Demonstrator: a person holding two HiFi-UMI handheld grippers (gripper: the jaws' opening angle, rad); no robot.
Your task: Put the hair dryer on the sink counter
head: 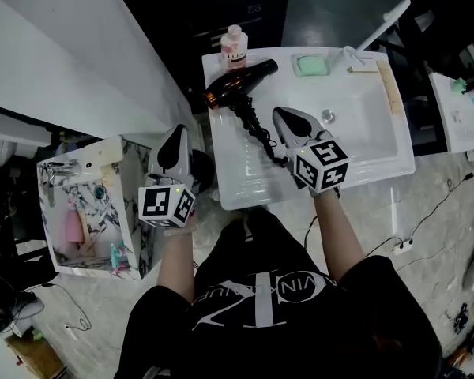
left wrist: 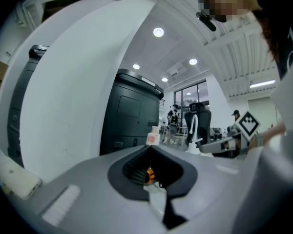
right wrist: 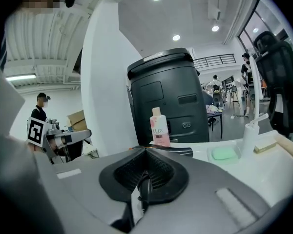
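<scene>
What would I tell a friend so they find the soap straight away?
Look at the white sink in the middle of the head view. On its back edge, between the black hair dryer and the faucet, lies the soap. It is the only mint-green thing there, flat and rounded, unlike the tall pink bottle further left.

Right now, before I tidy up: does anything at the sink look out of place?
The hair dryer lies at the rear left of the sink counter, but its coiled cord trails into the basin, pinched in the shut right gripper. Nothing looks spilled or damaged.
</scene>
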